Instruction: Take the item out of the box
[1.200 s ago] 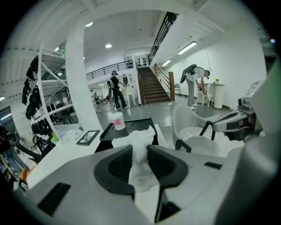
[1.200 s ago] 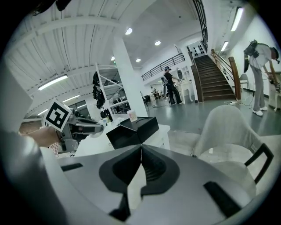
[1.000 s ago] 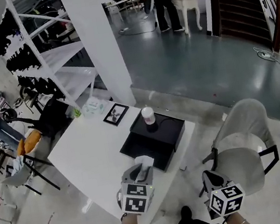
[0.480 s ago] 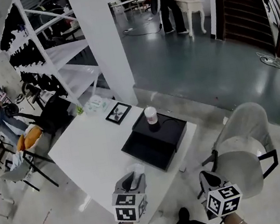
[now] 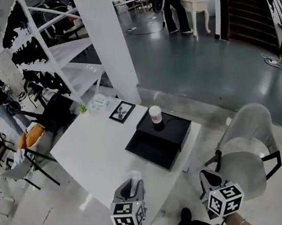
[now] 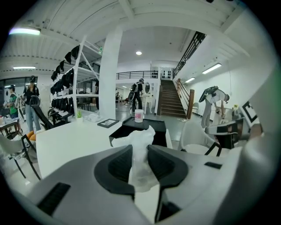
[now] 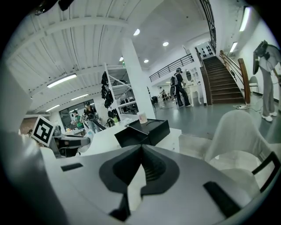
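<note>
The open black box (image 5: pixel 159 142) lies on the white table (image 5: pixel 94 153), and a white cup (image 5: pixel 156 115) stands on its far half. My left gripper (image 5: pixel 133 186) is above the table's near edge, shut on a crumpled white wrapped item (image 5: pixel 135 176). In the left gripper view the item (image 6: pixel 141 145) is pinched between the two dark pads and sticks out past them, with the box (image 6: pixel 145 126) further ahead. My right gripper (image 5: pixel 207 179) hangs off the table's near right side, its jaws shut (image 7: pixel 141 148) with nothing between them. The box (image 7: pixel 147 131) shows ahead of it.
A framed picture (image 5: pixel 122 111) and a tissue packet (image 5: pixel 98 104) lie at the table's far end. A white chair (image 5: pixel 247 145) stands right of the table, close to my right gripper. A white pillar (image 5: pixel 106 40) and shelves (image 5: pixel 57 53) rise behind; people stand far back.
My left gripper has drawn back from the box toward the table's near edge, carrying the white item with it. The right gripper has hardly moved.
</note>
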Action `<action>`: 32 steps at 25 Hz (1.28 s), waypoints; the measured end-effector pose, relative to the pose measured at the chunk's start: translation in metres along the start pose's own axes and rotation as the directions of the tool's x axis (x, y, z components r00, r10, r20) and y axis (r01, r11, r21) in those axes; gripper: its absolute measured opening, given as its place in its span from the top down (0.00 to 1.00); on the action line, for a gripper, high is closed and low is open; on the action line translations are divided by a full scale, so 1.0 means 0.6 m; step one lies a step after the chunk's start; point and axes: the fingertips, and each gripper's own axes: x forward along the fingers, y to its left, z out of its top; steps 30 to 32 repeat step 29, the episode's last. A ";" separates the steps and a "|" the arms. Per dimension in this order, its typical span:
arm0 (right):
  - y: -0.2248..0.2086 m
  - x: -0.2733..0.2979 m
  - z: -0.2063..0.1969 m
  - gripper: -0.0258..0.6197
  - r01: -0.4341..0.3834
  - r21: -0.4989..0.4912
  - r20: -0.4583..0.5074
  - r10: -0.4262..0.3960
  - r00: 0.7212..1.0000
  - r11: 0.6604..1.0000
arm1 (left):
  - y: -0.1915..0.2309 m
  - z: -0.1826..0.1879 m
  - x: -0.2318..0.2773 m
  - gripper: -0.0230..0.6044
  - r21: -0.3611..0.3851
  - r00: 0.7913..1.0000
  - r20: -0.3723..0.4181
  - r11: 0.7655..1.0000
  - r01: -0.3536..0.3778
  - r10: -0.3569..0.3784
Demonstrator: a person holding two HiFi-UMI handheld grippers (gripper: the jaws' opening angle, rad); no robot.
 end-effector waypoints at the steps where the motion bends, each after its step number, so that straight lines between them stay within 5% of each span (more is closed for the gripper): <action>1: 0.002 0.000 0.002 0.96 -0.005 0.000 0.002 0.005 1.000 1.000 | 0.001 0.000 -0.002 0.80 0.001 1.000 0.002 1.000 -0.004 0.004; 32: 0.007 -0.012 -0.004 0.96 -0.018 -0.083 -0.045 0.014 0.999 0.996 | -0.035 -0.004 -0.004 0.80 -0.073 1.000 0.006 0.997 0.017 -0.016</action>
